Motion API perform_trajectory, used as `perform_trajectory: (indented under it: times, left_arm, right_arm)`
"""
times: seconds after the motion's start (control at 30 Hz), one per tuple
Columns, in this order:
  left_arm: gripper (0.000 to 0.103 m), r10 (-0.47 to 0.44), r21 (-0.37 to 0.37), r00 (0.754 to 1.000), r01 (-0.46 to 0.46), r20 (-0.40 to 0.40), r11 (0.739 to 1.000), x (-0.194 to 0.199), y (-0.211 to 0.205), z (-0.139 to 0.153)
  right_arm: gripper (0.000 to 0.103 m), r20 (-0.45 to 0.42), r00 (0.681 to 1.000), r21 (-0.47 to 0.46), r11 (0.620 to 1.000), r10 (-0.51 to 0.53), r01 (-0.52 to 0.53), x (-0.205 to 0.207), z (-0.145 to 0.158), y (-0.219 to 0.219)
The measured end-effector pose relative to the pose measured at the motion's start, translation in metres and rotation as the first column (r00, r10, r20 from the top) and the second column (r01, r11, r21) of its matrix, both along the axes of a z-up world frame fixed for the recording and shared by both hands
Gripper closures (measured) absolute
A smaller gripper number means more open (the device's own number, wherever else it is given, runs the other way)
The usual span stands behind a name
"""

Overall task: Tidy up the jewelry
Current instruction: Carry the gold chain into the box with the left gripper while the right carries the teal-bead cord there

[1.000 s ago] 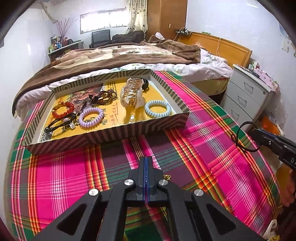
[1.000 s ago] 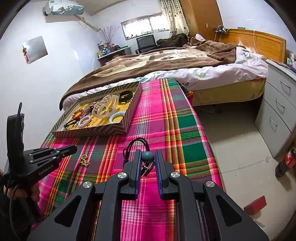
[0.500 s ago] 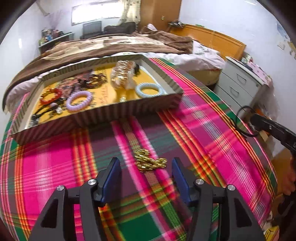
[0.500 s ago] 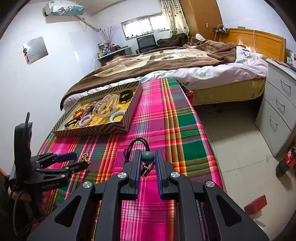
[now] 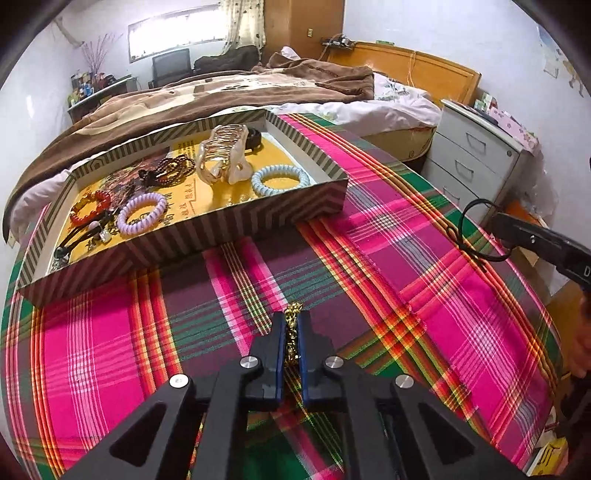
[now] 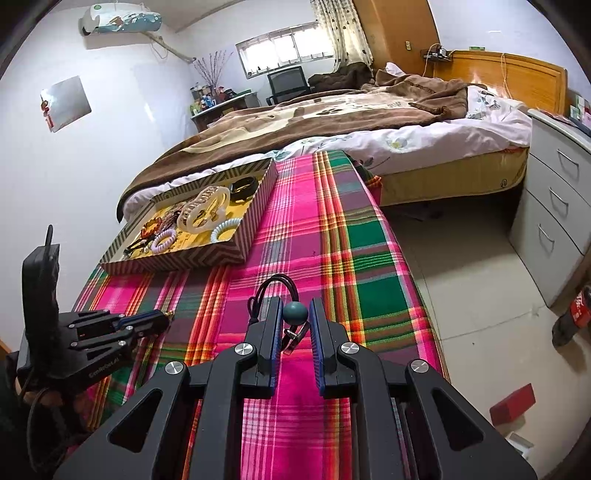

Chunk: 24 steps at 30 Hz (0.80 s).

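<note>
Left claw (image 5: pixel 290 328), clenched on the gold chain (image 5: pixel 293 334) low over the plaid-covered table (image 5: pixel 461 302), faces the striped tray (image 5: pixel 236 225) directly ahead and near, while right claw (image 6: pixel 294 325), farther off, grips a black hair tie (image 6: pixel 275 286) by its teal bead.

Home bedroom: unmade bed (image 6: pixel 332 114), drawer chest (image 6: pixel 554 206), wall air-conditioner (image 6: pixel 122 18).

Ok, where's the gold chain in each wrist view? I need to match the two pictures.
Left wrist: the gold chain sits low at centre, pinched in the left gripper.
Right wrist: only a gold speck shows at lower left, at the tip of the left gripper.
Shared landmark: the striped tray, which lies beyond the chain in both.
</note>
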State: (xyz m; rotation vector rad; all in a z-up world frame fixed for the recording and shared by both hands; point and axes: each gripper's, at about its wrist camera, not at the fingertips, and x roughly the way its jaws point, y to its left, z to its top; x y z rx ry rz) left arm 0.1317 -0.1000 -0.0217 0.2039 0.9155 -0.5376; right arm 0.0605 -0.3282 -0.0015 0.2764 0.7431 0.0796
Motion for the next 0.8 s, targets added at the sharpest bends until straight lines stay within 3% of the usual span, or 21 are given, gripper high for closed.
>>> perform_trajectory:
  times: [0.33,0.8]
  left_arm:
    - [0.098,0.035,-0.068,0.997,-0.031,0.063,0.997,0.003,0.019,0.031]
    - [0.098,0.094,-0.098,0.99,-0.083,0.105,0.992,0.017,0.055,0.057]
  right_arm:
    - [0.088,0.019,1.0,-0.005,1.0,0.01,-0.01,-0.001,0.007,0.008]
    - [0.088,0.07,0.996,-0.028,0.998,0.056,-0.054,0.014,0.033,0.035]
